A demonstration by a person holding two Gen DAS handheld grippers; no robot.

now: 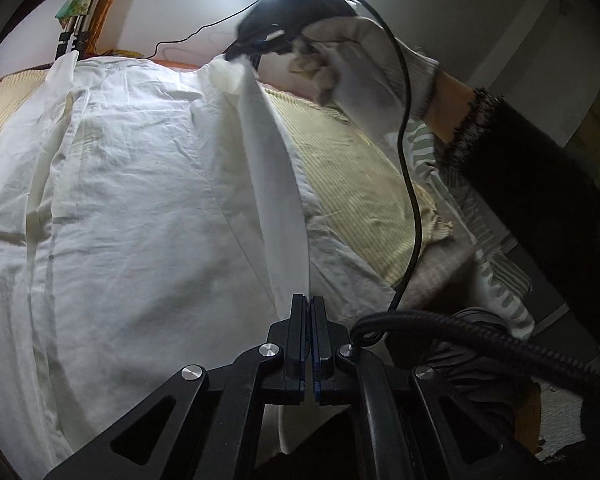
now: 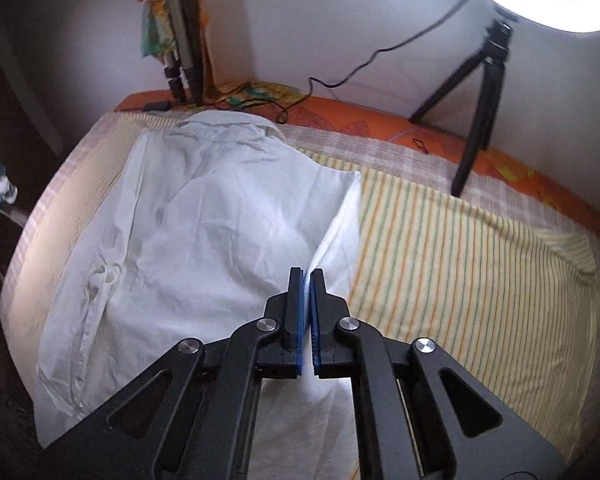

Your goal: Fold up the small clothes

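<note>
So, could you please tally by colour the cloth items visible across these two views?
White: 1, the white cotton shirt
Yellow striped: 1, the yellow striped bedsheet
Orange: 1, the orange patterned mattress cover
Green and white: 1, the green-and-white striped cloth
Total: 4

Both wrist views close above, angled down along fingers [image 1: 300,332], sharing white shirt [image 2: 204,216]

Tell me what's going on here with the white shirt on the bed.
A person is folding a white shirt spread on a striped sheet. Both handheld grippers are shut on the shirt's right edge: the left gripper near the bottom, the right gripper farther up, lifting that edge into a raised flap.
</note>
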